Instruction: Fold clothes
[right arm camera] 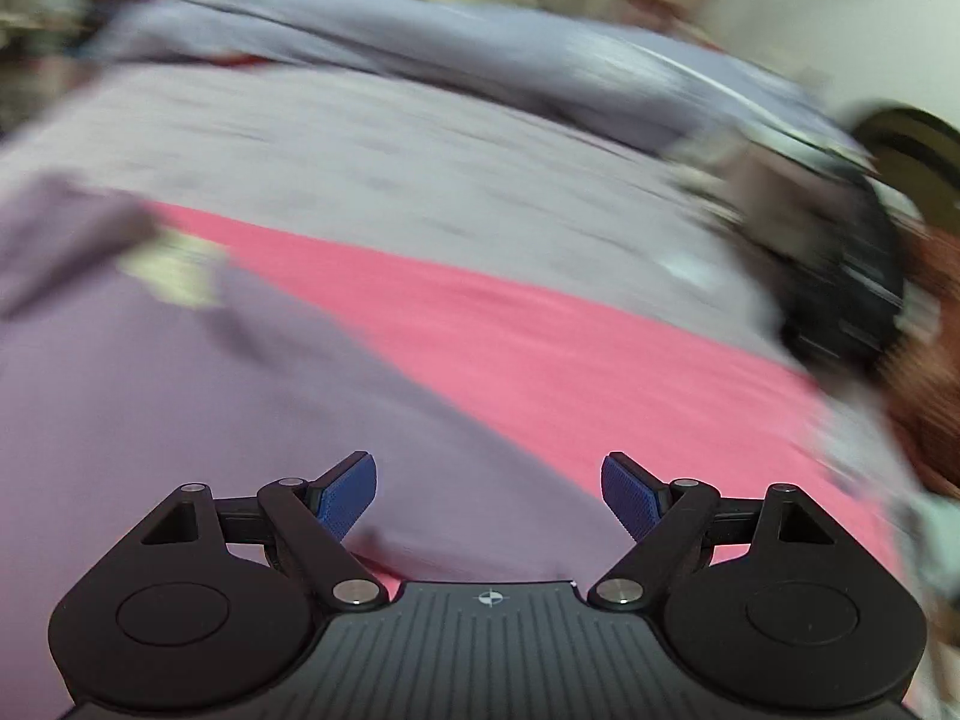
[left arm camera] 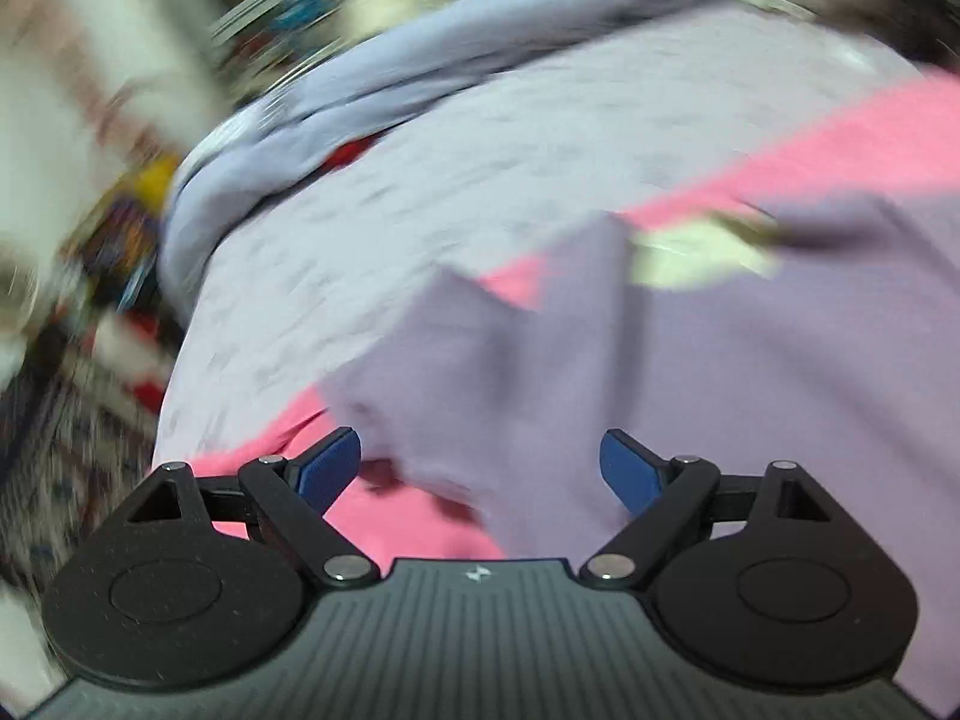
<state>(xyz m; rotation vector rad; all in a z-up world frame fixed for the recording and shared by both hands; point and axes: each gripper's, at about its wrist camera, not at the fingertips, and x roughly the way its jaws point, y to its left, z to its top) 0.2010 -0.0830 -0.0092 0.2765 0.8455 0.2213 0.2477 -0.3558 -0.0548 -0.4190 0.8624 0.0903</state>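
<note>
A lilac garment [left arm camera: 690, 372] lies on a pink cloth [left arm camera: 840, 138] spread over a bed. It has a pale yellow-green patch near its collar [left arm camera: 696, 252]. My left gripper [left arm camera: 480, 468] is open, just above the garment's near edge, with nothing between its blue pads. In the right wrist view the same lilac garment [right arm camera: 180, 396] lies at left on the pink cloth [right arm camera: 570, 360]. My right gripper [right arm camera: 489, 492] is open and empty above the garment's edge. Both views are motion-blurred.
A pale patterned bedsheet [left arm camera: 480, 150] lies beyond the pink cloth, with a bunched blue-grey blanket [left arm camera: 420, 54] behind it. Blurred clutter sits off the bed's left side [left arm camera: 120, 228]. A dark object [right arm camera: 840, 276] lies at the right of the bed.
</note>
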